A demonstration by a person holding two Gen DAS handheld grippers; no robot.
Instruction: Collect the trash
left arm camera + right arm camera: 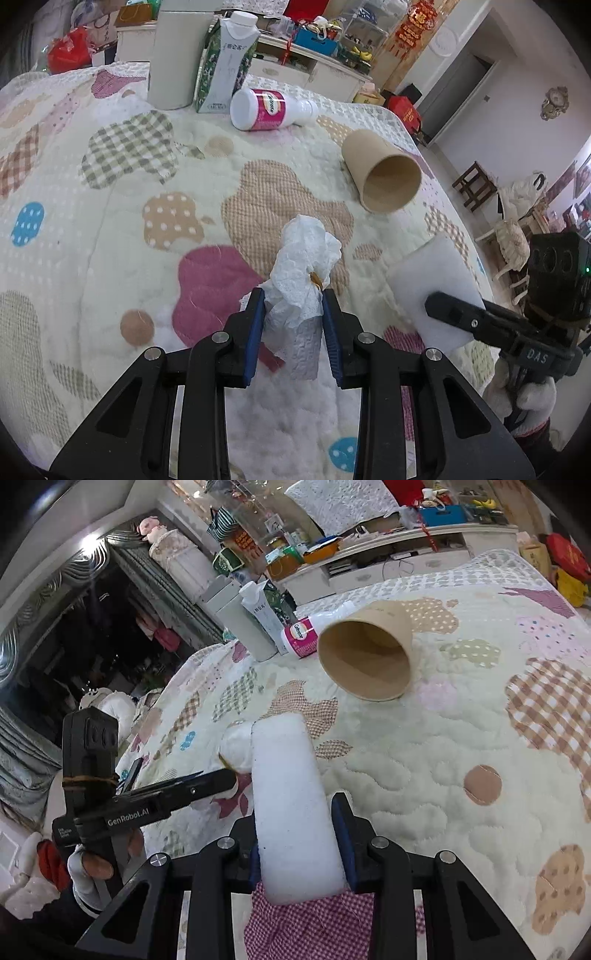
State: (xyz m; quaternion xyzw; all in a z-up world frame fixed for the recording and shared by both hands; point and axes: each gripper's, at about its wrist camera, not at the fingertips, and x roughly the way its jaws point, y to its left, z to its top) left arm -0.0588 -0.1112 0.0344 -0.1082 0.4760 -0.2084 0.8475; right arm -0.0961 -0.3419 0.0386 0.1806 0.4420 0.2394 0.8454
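Note:
My left gripper [293, 295] is shut on a crumpled white tissue [303, 258], held just above the patchwork quilt [110, 229]. My right gripper [297, 805] is shut on a white foam block [288, 794], which sticks out forward between the blue pads. In the left wrist view the foam block [432, 280] and the right gripper [458, 314] sit close to the right of the tissue. A brown paper cup [384, 173] lies on its side farther ahead. A pink-labelled white bottle [266, 109] lies beyond it, beside an upright milk carton [225, 62].
A tall white cylinder [173, 55] stands left of the carton at the quilt's far edge. Behind it runs a cluttered white cabinet [317, 66]. The bed's right edge drops to a floor with chairs [476, 184]. A gloved hand [532, 398] holds the right gripper.

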